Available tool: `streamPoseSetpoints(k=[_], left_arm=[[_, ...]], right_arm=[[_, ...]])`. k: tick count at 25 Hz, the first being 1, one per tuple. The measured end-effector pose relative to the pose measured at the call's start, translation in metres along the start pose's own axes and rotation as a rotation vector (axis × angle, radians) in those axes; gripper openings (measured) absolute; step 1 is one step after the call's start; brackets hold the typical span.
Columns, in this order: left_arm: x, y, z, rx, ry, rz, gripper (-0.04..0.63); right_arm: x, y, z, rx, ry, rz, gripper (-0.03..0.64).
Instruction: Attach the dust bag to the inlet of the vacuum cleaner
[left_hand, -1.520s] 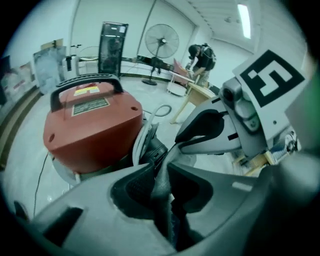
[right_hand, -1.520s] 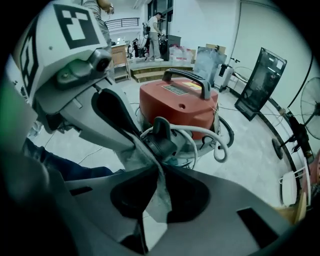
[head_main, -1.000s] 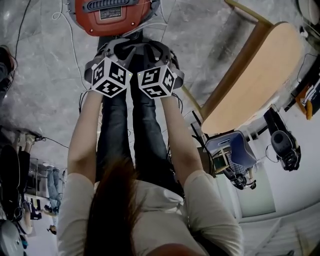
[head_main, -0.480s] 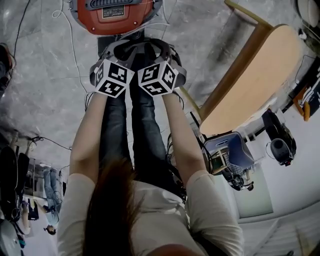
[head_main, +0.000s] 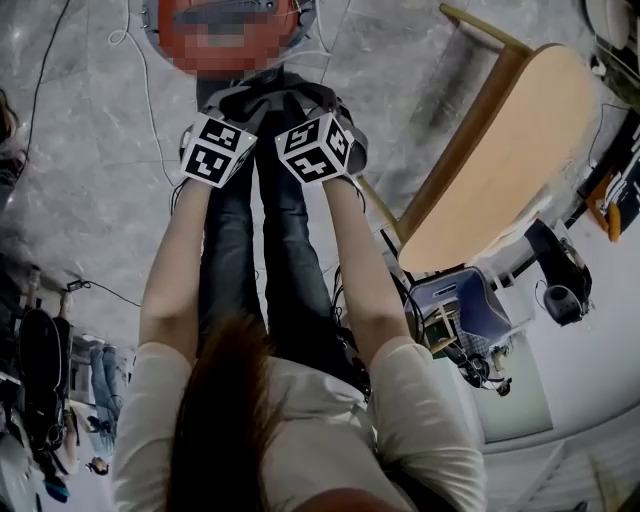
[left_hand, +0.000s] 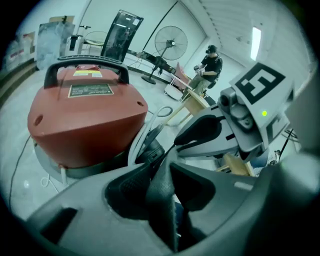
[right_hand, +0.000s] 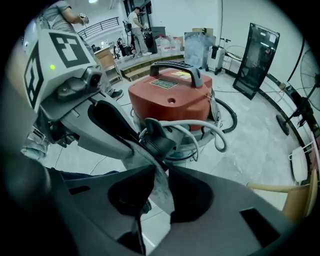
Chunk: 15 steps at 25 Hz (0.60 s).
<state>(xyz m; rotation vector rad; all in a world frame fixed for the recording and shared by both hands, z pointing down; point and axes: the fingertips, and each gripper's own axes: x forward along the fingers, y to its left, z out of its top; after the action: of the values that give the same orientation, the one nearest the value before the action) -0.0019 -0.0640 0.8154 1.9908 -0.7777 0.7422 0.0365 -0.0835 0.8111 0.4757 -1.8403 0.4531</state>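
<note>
A red vacuum cleaner (left_hand: 85, 115) (right_hand: 170, 97) with a black handle stands on the floor, just past both grippers; in the head view (head_main: 225, 30) a mosaic patch covers it. A black fitting (right_hand: 157, 140) with a pale hose (right_hand: 200, 127) sits at its base. The dust bag, a thin dark grey sheet (left_hand: 161, 192) (right_hand: 159, 187), runs between both pairs of jaws. My left gripper (left_hand: 162, 175) (head_main: 240, 105) and right gripper (right_hand: 157, 172) (head_main: 310, 100) are side by side and close together. Both pinch the bag, and both pairs of jaws are opening.
A light wooden chair (head_main: 500, 160) stands to the right of my legs, with blue equipment (head_main: 460, 310) under it. Cables (head_main: 130, 60) trail over the grey floor near the vacuum. A floor fan (left_hand: 171, 42), a black panel (right_hand: 257, 50) and a seated person (left_hand: 207, 62) are farther off.
My left gripper has rolled, so its marker cube shows a different face. Both hands have stayed in place in front of the vacuum.
</note>
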Motion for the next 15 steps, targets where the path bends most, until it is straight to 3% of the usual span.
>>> streamPoseSetpoints(k=[2,4,15], left_arm=[[-0.003,-0.004,0.001,-0.039,-0.011,-0.022,0.16],[-0.006,-0.008,0.002,-0.044,-0.014,-0.032,0.195],[-0.02,-0.009,0.019,-0.022,-0.023,0.01,0.222]], right_arm=[[-0.001,0.001,-0.001,0.026,-0.006,0.03,0.128],[-0.003,0.004,0.0,0.066,-0.026,0.06,0.258],[-0.019,0.004,0.009,0.15,-0.118,0.081,0.249]])
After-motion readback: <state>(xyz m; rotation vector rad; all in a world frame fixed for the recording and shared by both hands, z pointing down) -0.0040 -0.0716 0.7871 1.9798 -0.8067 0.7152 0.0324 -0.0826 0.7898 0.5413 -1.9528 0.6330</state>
